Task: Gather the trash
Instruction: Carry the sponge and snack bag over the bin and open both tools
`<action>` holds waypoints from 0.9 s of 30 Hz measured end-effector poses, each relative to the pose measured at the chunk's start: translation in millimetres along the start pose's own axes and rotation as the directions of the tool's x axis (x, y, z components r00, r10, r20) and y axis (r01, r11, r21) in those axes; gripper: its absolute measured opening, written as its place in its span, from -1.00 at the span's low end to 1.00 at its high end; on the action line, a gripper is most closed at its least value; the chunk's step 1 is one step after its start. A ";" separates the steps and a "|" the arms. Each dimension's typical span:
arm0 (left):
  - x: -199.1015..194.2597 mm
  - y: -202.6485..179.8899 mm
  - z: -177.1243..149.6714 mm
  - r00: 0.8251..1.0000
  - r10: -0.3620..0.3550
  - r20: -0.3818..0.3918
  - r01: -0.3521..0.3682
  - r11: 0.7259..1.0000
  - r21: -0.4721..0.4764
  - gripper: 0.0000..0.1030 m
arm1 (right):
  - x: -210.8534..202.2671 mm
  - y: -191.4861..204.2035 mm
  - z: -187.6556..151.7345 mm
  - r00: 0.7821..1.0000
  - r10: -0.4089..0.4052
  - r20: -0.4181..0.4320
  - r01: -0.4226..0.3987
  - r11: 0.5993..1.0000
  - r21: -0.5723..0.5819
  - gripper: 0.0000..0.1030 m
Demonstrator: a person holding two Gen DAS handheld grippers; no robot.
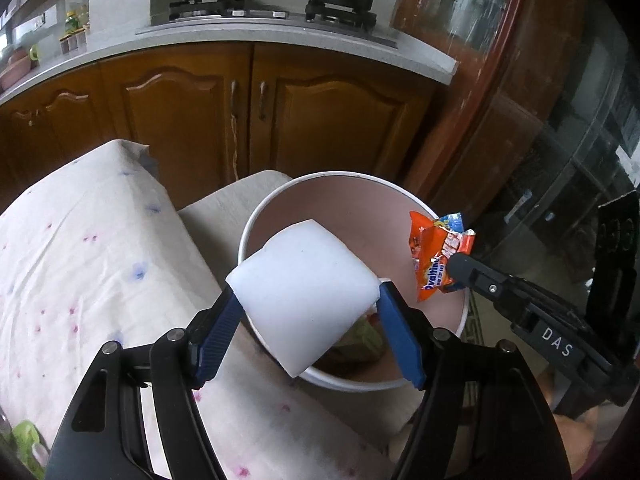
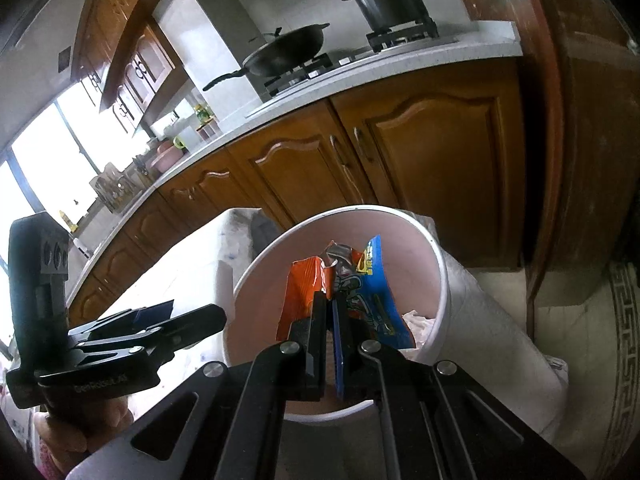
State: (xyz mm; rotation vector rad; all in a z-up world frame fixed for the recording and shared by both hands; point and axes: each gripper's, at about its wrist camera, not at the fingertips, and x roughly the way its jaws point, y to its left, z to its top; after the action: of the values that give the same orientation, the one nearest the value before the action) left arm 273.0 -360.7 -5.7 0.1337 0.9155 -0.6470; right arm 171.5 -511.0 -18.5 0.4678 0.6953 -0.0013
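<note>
I have both claws over the mouth of the trash bin [image 1: 360,386], a white-rimmed round tub with a pinkish inner wall that stands just off the near corner of the cloth-covered desk [image 1: 92,248], between it and the wooden cabinets [image 1: 176,116].

The left claw [image 1: 306,304] grasps a white foam block [image 1: 304,280] across its width, one blue pad on each flank, jaws standing wide because the block is wide. I judge the side grip is chosen so the block hangs free ahead of the fingers and will fall straight once I let go. The block's long axis runs from the lower edge near my claw up and away toward the far wall of the bin; it is tilted, its far end raised and pointing toward the cabinets. It sits over the bin's near-left rim, partly above the opening and partly above the desk edge, so I would carry it further in before releasing.

The right claw [image 2: 330,304] is clenched on a crumpled snack wrapper [image 2: 344,292], orange on one side and blue on the other, pinched at its lower end. The wrapper stands upright out of the fingertips, long axis pointing up and slightly toward the far rim, and it is well inside the bin's circle in the right wrist view. Holding it by the tail keeps the bulk clear of the pads for a clean drop.

Crumpled paper already lies at the bottom of the bin.
</note>
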 end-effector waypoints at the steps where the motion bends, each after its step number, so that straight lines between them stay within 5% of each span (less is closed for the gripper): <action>1: 2.4 -1.0 0.7 1.000 -0.002 -0.007 0.002 1.000 0.004 0.38 | 1.5 -1.1 0.7 1.000 0.000 -0.003 0.000 1.000 0.000 -0.93; 7: 5.8 -6.7 1.9 1.000 0.005 -0.020 -0.005 1.000 0.017 0.48 | 4.5 -10.6 3.3 1.000 0.024 -0.016 -0.023 0.999 0.038 -0.79; 11: 8.8 -7.5 2.2 1.000 0.003 -0.030 -0.003 1.000 0.014 0.53 | 1.8 -16.5 4.4 0.999 0.040 -0.001 -0.040 0.997 0.065 -0.25; 27: 9.0 -6.9 -3.6 0.999 -0.001 -0.043 0.001 1.000 -0.016 0.63 | -22.5 -20.0 6.5 0.997 0.038 0.064 -0.044 0.994 0.100 -0.17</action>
State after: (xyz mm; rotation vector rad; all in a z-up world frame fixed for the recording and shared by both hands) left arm 270.4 -369.1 -13.7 0.1338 0.9621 -0.6397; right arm 155.1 -535.0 -8.6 0.5775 0.6264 -0.0125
